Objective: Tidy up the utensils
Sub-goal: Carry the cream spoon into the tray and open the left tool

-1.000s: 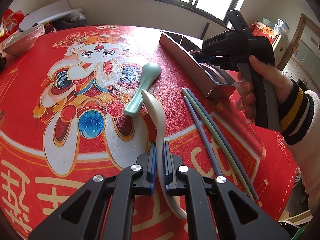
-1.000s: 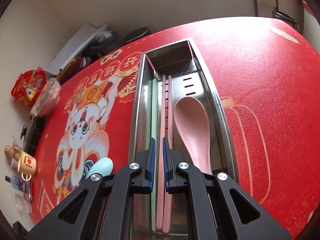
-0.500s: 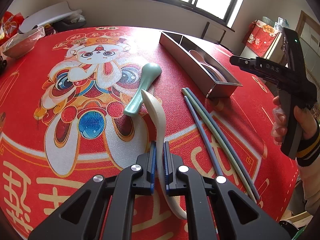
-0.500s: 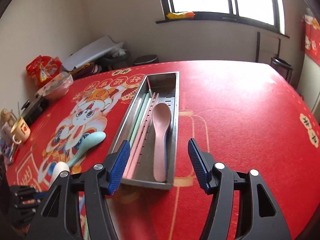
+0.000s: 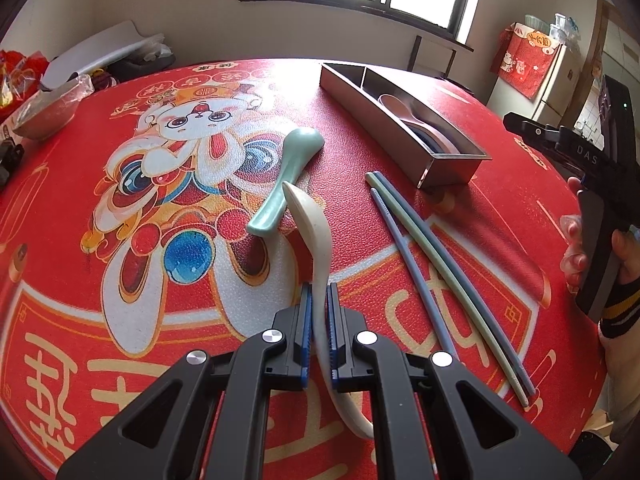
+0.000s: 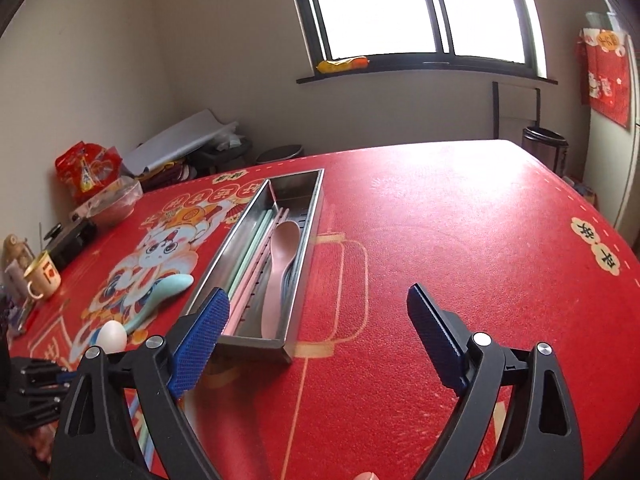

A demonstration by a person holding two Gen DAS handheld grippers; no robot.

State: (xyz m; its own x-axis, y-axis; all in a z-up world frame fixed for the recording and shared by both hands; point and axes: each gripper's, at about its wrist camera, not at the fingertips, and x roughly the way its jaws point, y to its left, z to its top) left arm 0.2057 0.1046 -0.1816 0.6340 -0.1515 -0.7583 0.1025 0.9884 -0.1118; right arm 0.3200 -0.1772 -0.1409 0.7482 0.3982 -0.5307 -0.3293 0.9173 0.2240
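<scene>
Your left gripper (image 5: 319, 312) is clamped on the white spoon's (image 5: 312, 232) handle near the table's (image 6: 460, 240) front edge, so you're mid-pick. Your right gripper (image 6: 316, 328) is opening wide with nothing between its jaws. Next, carry the spoon to the steel tray (image 5: 404, 136) farther back, beside the pink spoon (image 6: 282, 256).
</scene>
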